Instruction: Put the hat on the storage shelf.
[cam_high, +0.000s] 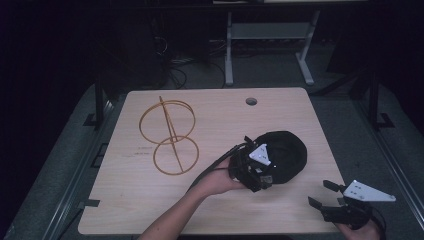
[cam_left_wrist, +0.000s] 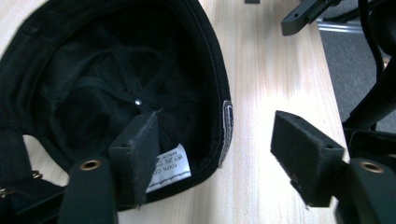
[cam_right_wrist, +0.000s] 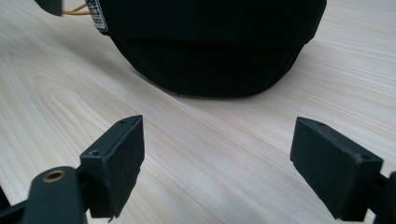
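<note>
**High view: left jaws straddling the cap's edge**

High view shows the black cap (cam_high: 285, 155) lying on the right half of the table (cam_high: 150, 200), opening turned toward my left gripper (cam_high: 255, 172), with 2 wire hoops (cam_high: 170, 135) well apart on the left side. Left gripper view puts 1 jaw inside the cap, beside the white care label (cam_left_wrist: 173, 165), and the other jaw outside over bare wood, so the jaws stand wide with the stitched edge (cam_left_wrist: 226, 126) between them, not yet pinched. My right gripper (cam_high: 332, 200) hovers near the table's front right corner; right gripper view shows its jaws wide and holding nothing, the cap's crown (cam_right_wrist: 210, 46) ahead of them.

I judge the step to be gripping the edge. To do it well, I'd push the inner jaw deeper so the pads bite past the seam, then close squarely on 1 layer of fabric. Soft cloth can slip or bunch, so I'd close slowly and keep the right gripper ready to steady the crown.
</note>
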